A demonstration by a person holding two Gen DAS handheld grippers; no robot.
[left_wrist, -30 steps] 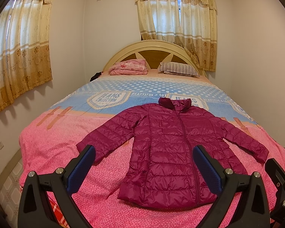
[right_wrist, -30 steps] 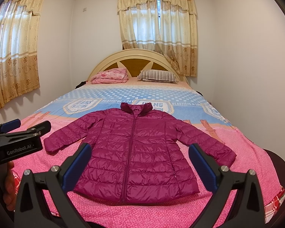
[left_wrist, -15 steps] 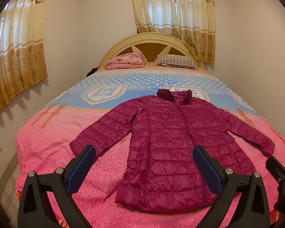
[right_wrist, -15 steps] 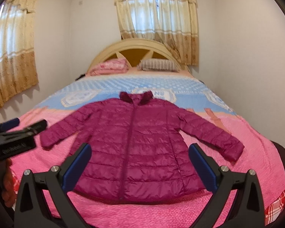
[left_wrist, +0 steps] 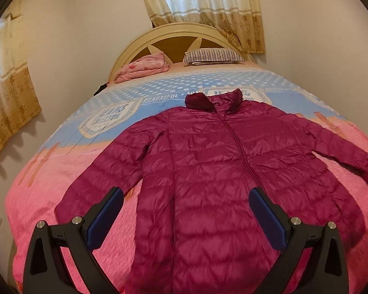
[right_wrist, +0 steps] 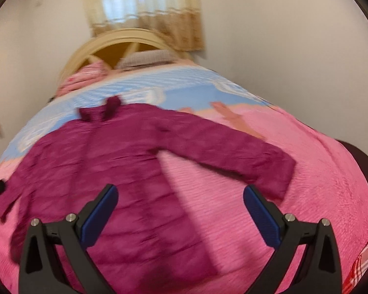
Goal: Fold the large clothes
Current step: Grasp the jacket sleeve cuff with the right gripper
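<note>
A magenta quilted puffer jacket (left_wrist: pixel 208 171) lies flat and zipped on the bed, collar toward the headboard, both sleeves spread outward. My left gripper (left_wrist: pixel 184 218) hovers open above the jacket's lower left part, close to its left sleeve (left_wrist: pixel 95 186). In the blurred right wrist view the same jacket (right_wrist: pixel 125 171) fills the left side. My right gripper (right_wrist: pixel 180 214) is open above the hem area, with the jacket's right sleeve (right_wrist: pixel 245 156) just ahead of its right finger. Neither gripper holds anything.
The bed has a pink and blue bedspread (left_wrist: pixel 49 191). A pink folded blanket (left_wrist: pixel 144 69) and a striped pillow (left_wrist: pixel 213 55) lie by the cream headboard (left_wrist: pixel 174 34). Walls and curtains close in on both sides. The bed's right edge (right_wrist: pixel 363 252) is near.
Both grippers have moved forward and lower over the bed, so the jacket looks larger. The right view has swung toward the right sleeve and is motion-blurred. The jacket itself has not moved.
</note>
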